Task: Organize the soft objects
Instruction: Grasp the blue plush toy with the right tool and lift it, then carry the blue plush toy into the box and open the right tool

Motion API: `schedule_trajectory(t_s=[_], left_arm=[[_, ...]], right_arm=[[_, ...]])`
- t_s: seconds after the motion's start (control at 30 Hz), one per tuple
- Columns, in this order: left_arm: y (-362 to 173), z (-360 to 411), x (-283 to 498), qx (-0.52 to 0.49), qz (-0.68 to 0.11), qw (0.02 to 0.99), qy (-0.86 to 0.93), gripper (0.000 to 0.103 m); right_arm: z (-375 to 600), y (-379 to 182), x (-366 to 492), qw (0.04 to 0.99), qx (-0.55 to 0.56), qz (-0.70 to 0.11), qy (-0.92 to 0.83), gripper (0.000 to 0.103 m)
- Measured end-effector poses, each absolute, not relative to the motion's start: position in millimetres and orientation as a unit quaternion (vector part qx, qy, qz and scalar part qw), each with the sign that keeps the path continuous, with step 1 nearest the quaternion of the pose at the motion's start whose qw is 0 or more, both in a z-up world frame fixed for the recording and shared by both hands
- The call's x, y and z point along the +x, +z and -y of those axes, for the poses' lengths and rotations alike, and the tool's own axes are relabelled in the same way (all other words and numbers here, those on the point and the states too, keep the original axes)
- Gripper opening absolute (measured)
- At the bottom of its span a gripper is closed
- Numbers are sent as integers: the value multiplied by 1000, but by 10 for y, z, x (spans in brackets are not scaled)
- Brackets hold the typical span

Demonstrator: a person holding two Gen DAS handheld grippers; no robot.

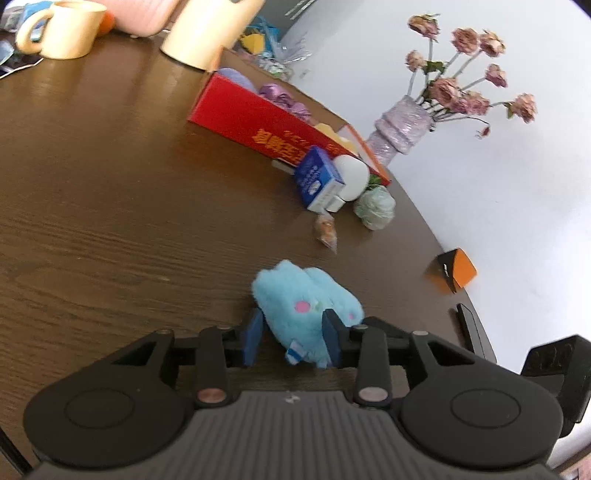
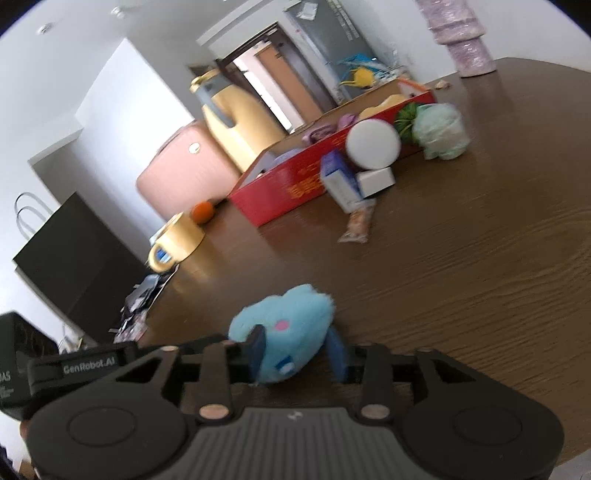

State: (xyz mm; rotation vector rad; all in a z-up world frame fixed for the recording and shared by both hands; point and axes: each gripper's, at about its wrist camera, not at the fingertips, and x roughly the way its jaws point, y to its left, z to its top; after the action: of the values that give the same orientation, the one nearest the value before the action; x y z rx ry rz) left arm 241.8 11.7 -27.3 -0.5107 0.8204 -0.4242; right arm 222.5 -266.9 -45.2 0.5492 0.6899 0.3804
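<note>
Blue plush toy lengthwise away, seemingly clasped by both left gripper and right gripper.

the lower part of the fluffy light-blue plush toy sat hidden behind the blue pads of the left gripper, so whether they pressed it could not be told. in the right wrist view the same toy was smeared by blur, one pad of the right gripper covering its near side. the gold lettering on the long red cardboard box was too blurred to read, and its contents were mostly hidden by its wall. the pale yellow jug was cut off by the top edge. the small crinkly snack packet was too blurred to identify.
</note>
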Motion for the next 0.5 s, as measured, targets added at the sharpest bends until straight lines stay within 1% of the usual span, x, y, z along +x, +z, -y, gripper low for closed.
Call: schedule_trajectory(t_s=[0.13,0.3,0.37,0.4,0.43,0.5], left_arm=[[-287,-138,2458,-255,-392,863,-192,45],[-307,-131,2524,-266,-393,860,-188,45],[-323,-121,2560,-274,-396,855,-192,40],[-335,-113,2576,-276,-398,852,-197,34],[-343,-102,2590,-277,-399,850,-203,33],[-348,-67,2599,-273,-398,851,-209,32]], right_arm=[[2711,-495,2280,886,277,-329,175,44],[2681,-536,2393,883,283,-329,177,44],[2678,-557,2449,878,292,-333,180,44],[2673,-573,2473,874,298,-336,183,43],[2664,-587,2492,871,302,-339,188,39],[2644,-598,2512,870,302,-340,192,36]])
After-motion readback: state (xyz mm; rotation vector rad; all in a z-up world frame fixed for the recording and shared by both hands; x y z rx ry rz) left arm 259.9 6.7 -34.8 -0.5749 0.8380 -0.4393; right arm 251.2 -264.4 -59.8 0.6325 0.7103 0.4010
